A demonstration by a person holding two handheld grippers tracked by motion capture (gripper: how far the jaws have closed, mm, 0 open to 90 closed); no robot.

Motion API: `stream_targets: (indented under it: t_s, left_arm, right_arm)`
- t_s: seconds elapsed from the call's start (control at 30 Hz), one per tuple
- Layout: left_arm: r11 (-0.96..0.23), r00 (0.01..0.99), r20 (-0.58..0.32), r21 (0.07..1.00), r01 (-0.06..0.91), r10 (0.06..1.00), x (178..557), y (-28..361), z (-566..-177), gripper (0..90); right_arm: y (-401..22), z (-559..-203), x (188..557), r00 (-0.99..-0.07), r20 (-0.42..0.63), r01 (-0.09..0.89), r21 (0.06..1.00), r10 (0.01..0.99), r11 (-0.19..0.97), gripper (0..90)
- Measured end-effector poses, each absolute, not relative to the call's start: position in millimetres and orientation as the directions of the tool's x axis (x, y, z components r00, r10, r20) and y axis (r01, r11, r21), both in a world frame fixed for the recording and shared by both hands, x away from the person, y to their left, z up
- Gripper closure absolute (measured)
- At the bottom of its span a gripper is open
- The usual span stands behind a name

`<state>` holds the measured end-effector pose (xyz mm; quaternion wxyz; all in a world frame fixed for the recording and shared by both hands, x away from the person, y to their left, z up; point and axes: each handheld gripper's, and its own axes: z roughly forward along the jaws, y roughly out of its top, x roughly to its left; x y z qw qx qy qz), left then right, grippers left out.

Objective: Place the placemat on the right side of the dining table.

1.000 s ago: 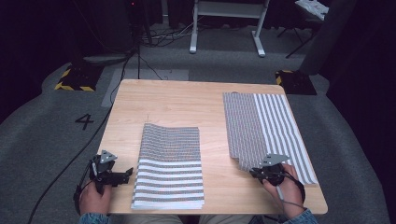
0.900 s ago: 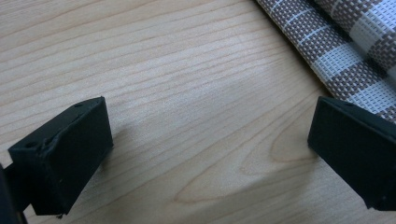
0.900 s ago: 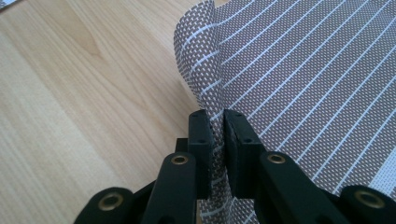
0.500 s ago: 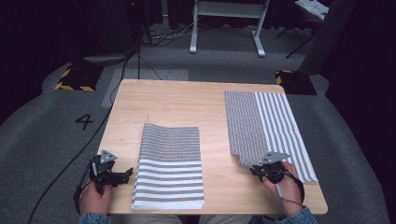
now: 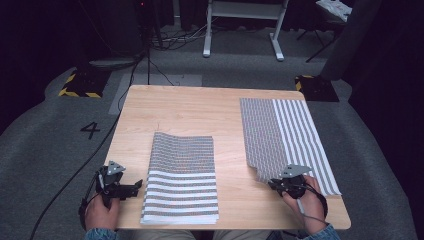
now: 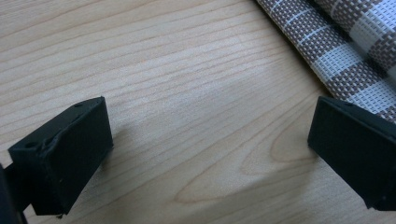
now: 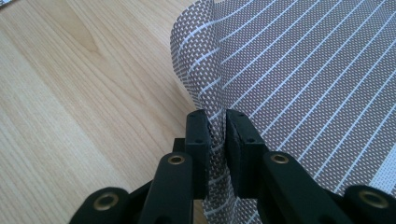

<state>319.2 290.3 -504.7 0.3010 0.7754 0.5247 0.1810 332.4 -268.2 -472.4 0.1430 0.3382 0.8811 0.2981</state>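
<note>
— Where is the striped mat (image 5: 290,140)?
— On the table (image 5: 200,115), right side; your right gripper (image 7: 215,122) fingers pinch its near-left corner between them.
— My left gripper (image 6: 205,140)?
— Fingers spread, over bare wood beside the folded mat (image 5: 182,175).

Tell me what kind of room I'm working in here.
Likely a lab or recording studio, not a home: a lone wooden table on grey carpet, a painted floor number 4, hazard-striped floor blocks, and loose cables.

Two woven placemats — the nearer placemat (image 5: 182,177) brown-and-white, fine-checked above and broad-banded below; the far placemat (image 5: 285,135) brown weave beside thin white stripes — lie on a pale wood-grain table (image 5: 200,107).
</note>
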Motion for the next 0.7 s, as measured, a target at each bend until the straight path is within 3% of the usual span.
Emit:
stream_targets:
  t_s: [0.3,0.57,0.7]
  left_arm:
    - [-0.267,0.382,-0.034,0.658,0.704,0.923,319.2,290.2,-504.8,0.0]
    - [-0.268,0.383,-0.034,0.658,0.704,0.923,319.2,290.2,-504.8,0.0]
    - [-0.268,0.384,-0.035,0.657,0.705,0.923,319.2,290.3,-504.7,0.0]
  right_arm:
    - [-268.1,-473.0,331.1,-0.722,-0.038,0.524,0.622,0.691,0.581,77.1]
    - [-264.2,-472.4,328.7,-0.719,0.007,0.536,0.643,0.695,0.548,63.5]
    - [-264.6,-469.9,327.1,-0.715,0.013,0.529,0.665,0.699,0.528,62.3]
